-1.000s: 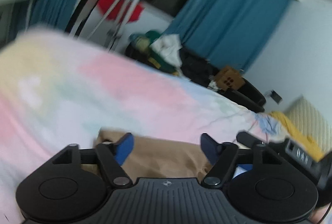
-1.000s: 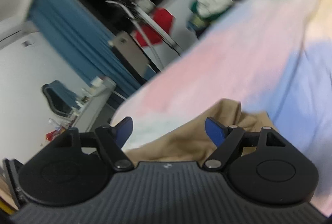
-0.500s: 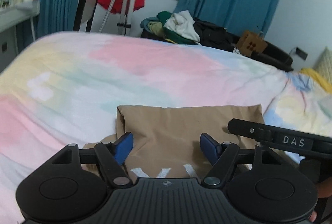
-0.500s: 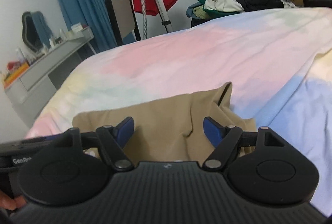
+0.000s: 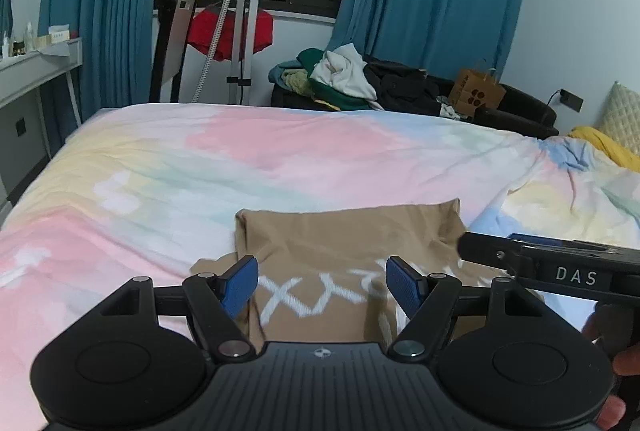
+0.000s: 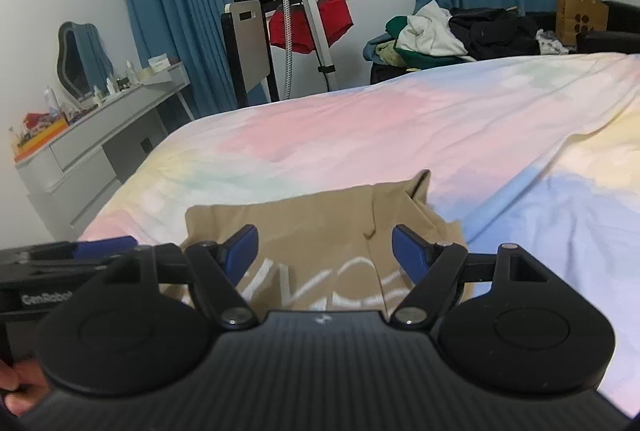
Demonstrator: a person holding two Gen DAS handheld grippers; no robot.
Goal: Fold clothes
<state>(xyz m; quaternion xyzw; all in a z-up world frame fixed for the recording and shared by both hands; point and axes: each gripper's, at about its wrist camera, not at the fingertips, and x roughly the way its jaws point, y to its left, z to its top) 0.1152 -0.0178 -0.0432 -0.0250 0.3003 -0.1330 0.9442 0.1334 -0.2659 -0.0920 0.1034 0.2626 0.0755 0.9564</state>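
Observation:
A tan garment with white lettering (image 5: 340, 243) lies folded into a rectangle on the pastel bedspread (image 5: 240, 159). It also shows in the right wrist view (image 6: 320, 223). My left gripper (image 5: 322, 281) is open and empty, held just above the garment's near part. My right gripper (image 6: 324, 251) is open and empty, also above the garment's near part. The right gripper shows in the left wrist view (image 5: 560, 263) at the garment's right side. The left gripper shows in the right wrist view (image 6: 68, 259) at the garment's left.
A pile of clothes (image 5: 344, 79) lies on a dark sofa beyond the bed, with a paper bag (image 5: 476, 95). A garment steamer stand with a red item (image 5: 236, 31) stands by the window. A grey dresser (image 6: 88, 143) stands left of the bed. A yellow cloth (image 5: 604, 147) lies at the far right.
Both views have swung from tilted and blurred to level and steady. The tan garment now lies as a flat folded rectangle with its white lettering in view. Both grippers stay open.

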